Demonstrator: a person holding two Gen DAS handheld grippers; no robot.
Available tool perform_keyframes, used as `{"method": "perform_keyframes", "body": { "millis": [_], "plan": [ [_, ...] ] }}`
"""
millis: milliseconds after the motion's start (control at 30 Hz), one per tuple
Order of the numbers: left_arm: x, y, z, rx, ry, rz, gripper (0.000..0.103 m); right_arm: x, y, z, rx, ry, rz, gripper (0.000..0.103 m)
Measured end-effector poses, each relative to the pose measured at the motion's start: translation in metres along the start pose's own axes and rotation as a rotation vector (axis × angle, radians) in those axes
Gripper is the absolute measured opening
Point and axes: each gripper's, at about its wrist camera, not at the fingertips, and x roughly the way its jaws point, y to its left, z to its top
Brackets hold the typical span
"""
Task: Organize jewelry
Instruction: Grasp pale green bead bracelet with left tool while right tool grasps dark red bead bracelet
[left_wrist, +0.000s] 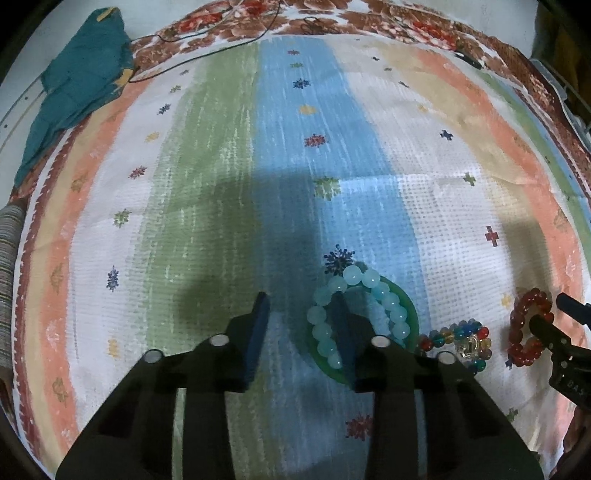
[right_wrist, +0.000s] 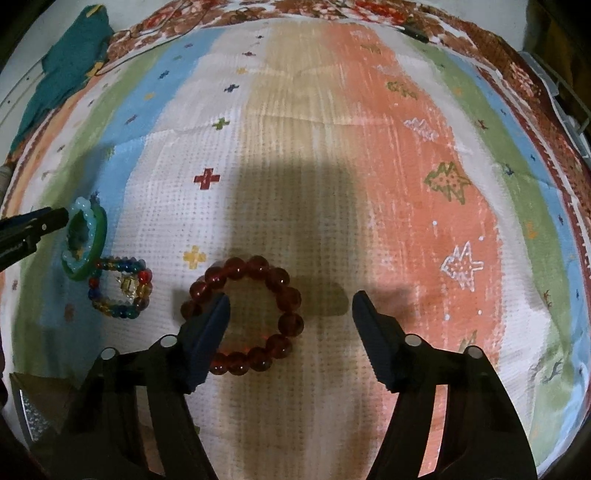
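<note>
The left gripper (left_wrist: 301, 306) straddled the aqua bracelet (left_wrist: 354, 314) (jaws apart, perhaps touching); only the right view showed the right gripper (right_wrist: 290, 306) open around the red bracelet (right_wrist: 251, 314).

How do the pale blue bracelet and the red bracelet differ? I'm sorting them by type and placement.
The pale blue bracelet has milky aqua beads; the red bracelet has dark, glassy red ones. The pale blue bracelet lies on a green bangle; the red bracelet lies directly on the striped cloth. Both are closed loops of round beads with one gripper finger inside the ring.

Striped cloth (right_wrist: 295, 110) bearing red bracelet (right_wrist: 288, 291), multicoloured bracelet (right_wrist: 110, 295), teal garment (left_wrist: 81, 74).
</note>
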Motion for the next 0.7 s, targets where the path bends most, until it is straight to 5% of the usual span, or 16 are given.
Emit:
{"method": "perform_keyframes", "body": {
  "millis": [133, 233, 433, 700],
  "plan": [
    [0.006, -0.002, 0.002, 0.012, 0.004, -0.008, 0.027, 0.005, -0.001, -0.002, 0.004, 0.008, 0.009, 0.058],
    [0.01, -0.003, 0.003, 0.021, 0.014, -0.018, 0.013, 0.004, 0.0, -0.002, -0.003, -0.001, 0.01, 0.046],
    [0.01, -0.005, 0.002, 0.031, 0.007, -0.005, 0.011, 0.004, 0.003, -0.002, -0.023, -0.004, 0.02, 0.018],
    [-0.001, -0.002, 0.002, 0.015, -0.004, -0.001, 0.011, -0.003, 0.005, 0.0, -0.039, -0.031, 0.014, 0.014]
  ]
}}
